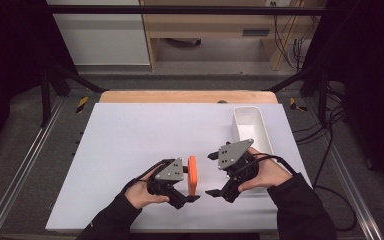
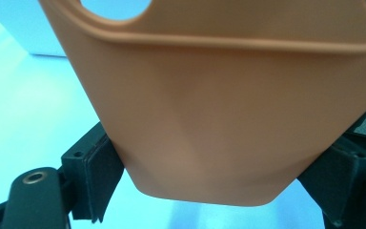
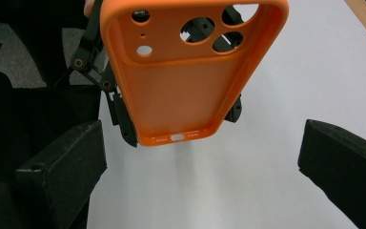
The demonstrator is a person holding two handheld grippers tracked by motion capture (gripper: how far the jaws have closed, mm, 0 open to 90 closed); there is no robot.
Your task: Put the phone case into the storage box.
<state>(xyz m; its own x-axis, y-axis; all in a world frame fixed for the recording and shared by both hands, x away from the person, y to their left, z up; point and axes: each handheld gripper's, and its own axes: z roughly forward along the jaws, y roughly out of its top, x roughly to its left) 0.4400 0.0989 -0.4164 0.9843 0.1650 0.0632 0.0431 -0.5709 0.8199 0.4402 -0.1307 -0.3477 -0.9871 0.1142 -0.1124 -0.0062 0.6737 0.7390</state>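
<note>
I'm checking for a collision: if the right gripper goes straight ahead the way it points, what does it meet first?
Most likely the orange phone case, held upright by the left gripper; the right gripper stands open facing it.

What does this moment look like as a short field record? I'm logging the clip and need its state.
held item: orange phone case, upright on edge, lifted off the table
left gripper: shut on the case's sides
right gripper: open, fingers apart, facing the case's inner side
white bin: at the table's right, beside the right gripper
surface: white table
</note>
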